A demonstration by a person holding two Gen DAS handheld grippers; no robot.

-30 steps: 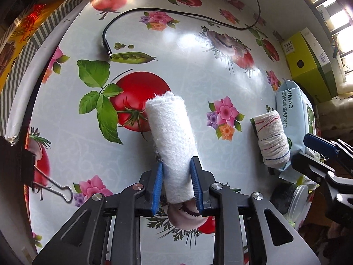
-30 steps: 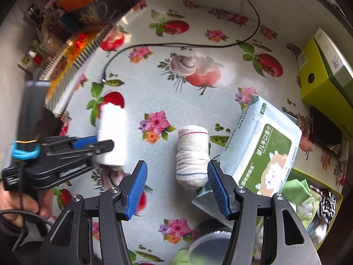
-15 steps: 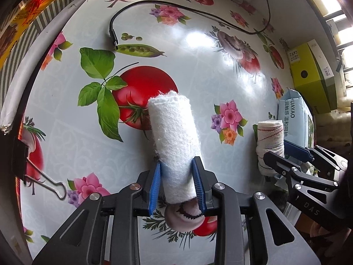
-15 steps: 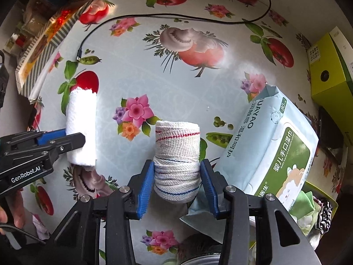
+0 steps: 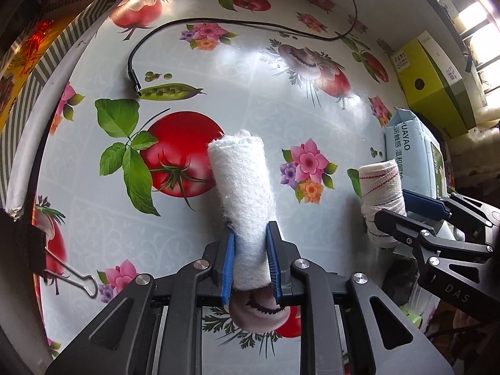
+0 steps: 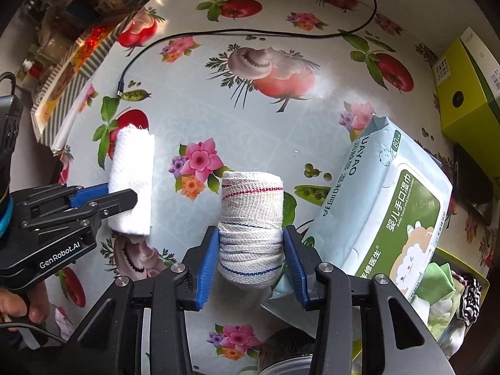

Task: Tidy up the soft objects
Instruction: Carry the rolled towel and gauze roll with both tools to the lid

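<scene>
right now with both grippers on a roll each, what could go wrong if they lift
The left gripper pinches the white towel roll only near one end, so the far end may sag or unroll. The right gripper holds the striped bandage roll close against the wipes pack; its outer finger could drag the pack along.

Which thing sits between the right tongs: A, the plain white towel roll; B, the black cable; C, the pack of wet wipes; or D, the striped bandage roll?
D: the right tongs have their blue pads against both sides of the striped bandage roll, while the white towel roll is in the left tongs.
</scene>
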